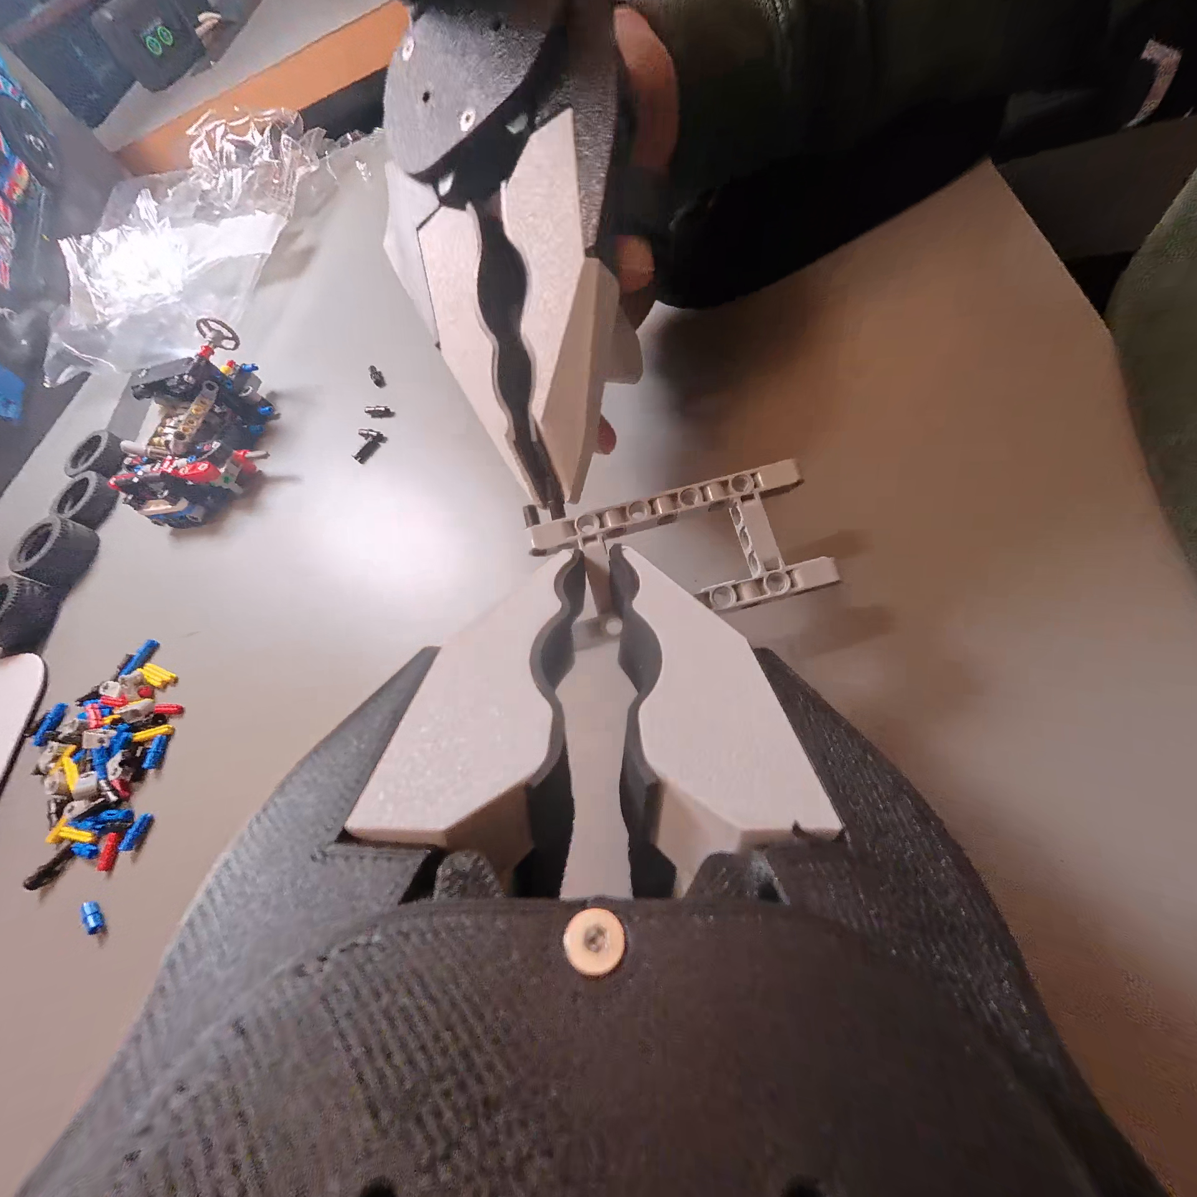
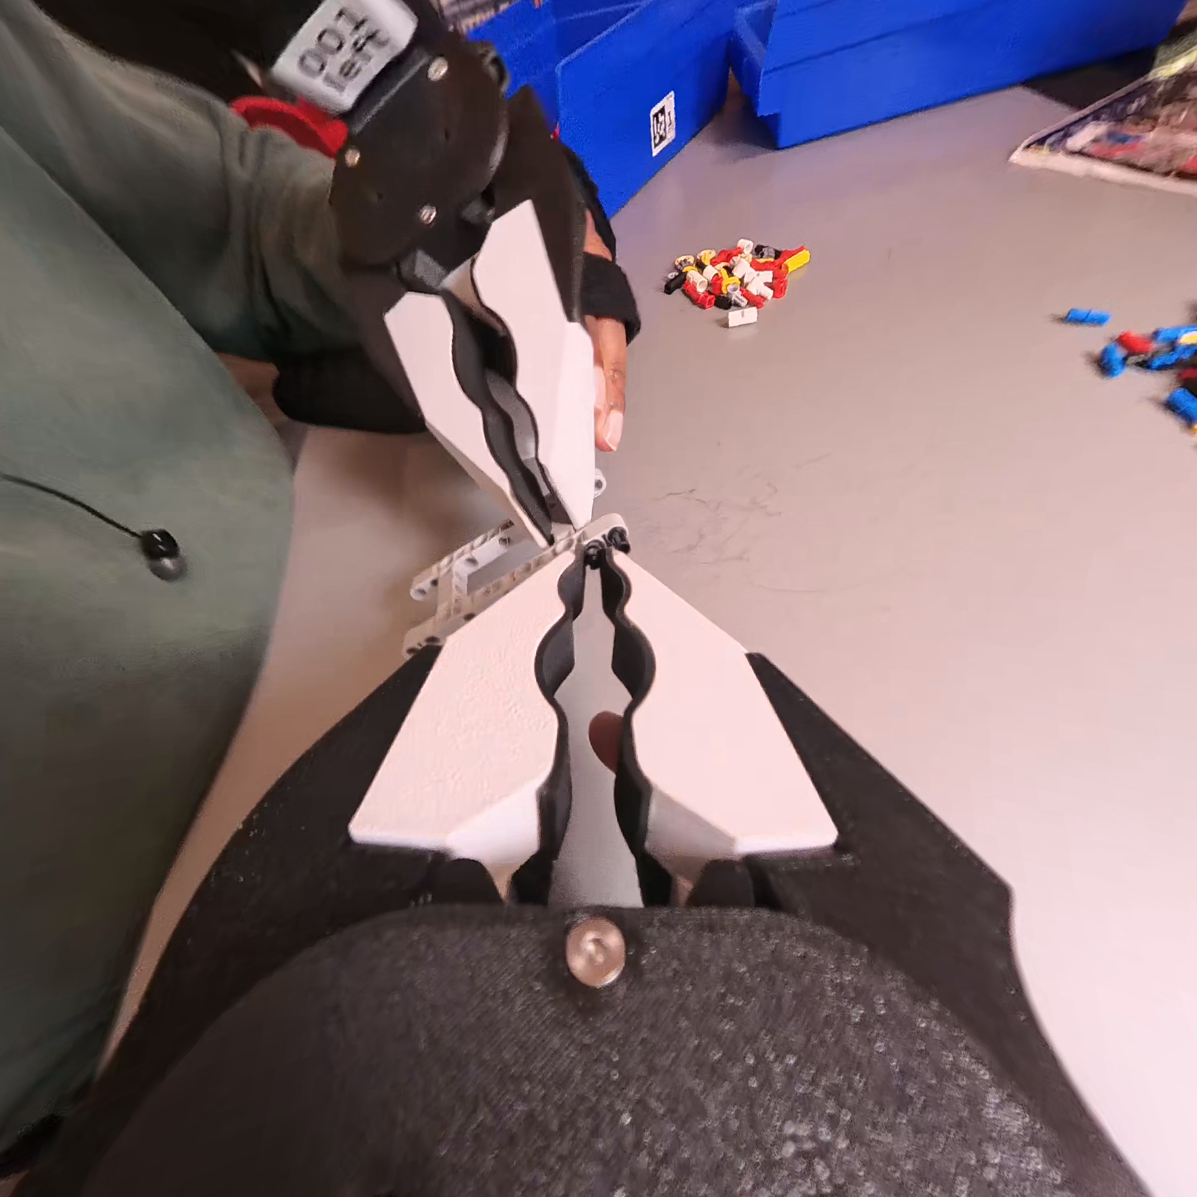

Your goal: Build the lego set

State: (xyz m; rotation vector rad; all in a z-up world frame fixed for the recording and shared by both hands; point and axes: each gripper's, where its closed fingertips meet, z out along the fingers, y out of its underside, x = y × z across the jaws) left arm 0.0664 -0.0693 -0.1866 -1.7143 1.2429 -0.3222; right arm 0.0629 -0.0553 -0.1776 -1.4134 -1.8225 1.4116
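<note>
Your left gripper (image 1: 597,562) has matt, grainy white plastic fingers on a rough, ridged black printed body; the grey frame (image 1: 686,512) looks like smooth hard plastic; crinkly clear bags (image 1: 175,239) shine glossy; tyres (image 1: 55,550) look like dull rubber; table (image 1: 874,401) is smooth and matt.

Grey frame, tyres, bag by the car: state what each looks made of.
Grey frame: rigid moulded plastic, matte, with crisp round pin holes. Tyres: black, dull, ribbed tread, probably rubber. Bag: thin clear plastic film, crinkled and glinting.
</note>
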